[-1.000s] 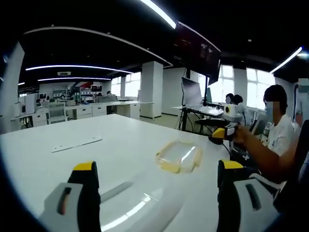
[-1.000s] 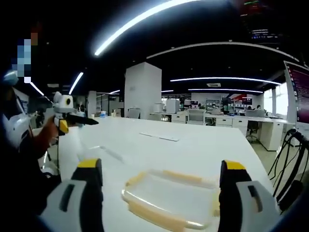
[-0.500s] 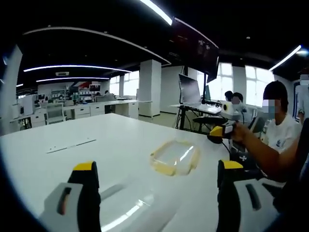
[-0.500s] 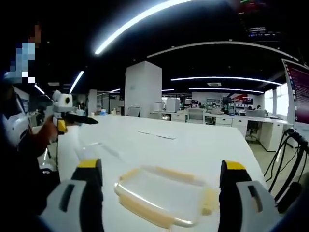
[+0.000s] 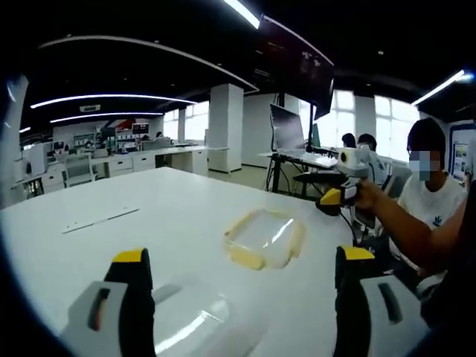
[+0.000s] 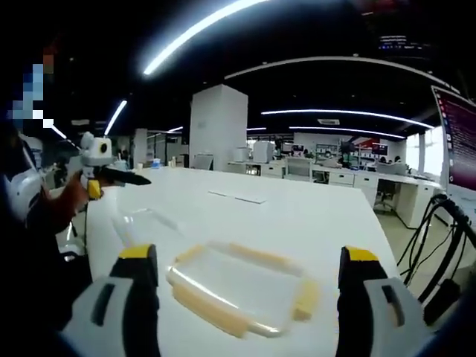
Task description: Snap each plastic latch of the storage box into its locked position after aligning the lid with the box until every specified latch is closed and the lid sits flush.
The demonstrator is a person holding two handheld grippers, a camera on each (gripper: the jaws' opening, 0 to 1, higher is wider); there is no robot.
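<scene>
While we had both tools hovering over the white table, nothing had actually been latched yet, so we'd call this the very start: the align-the-lid step. The lid, a clear rectangle with yellowish latches along its edges, lay flat on the table just ahead of our right gripper, jaws spread wide and holding nothing. In the left gripper view the same lid sat further off, beyond the left gripper, which was also wide open and empty.

The clear storage box was right between the left jaws, close in, and well apart from the lid. In the right gripper view it showed faintly beyond the lid, toward the other tool.

Our guess at the next move: pick the lid up by one edge, carry it over to the box, and seat it square before touching any latches. Clear plastic on white is hard to read, so lining up corners looked like the fiddly part.
</scene>
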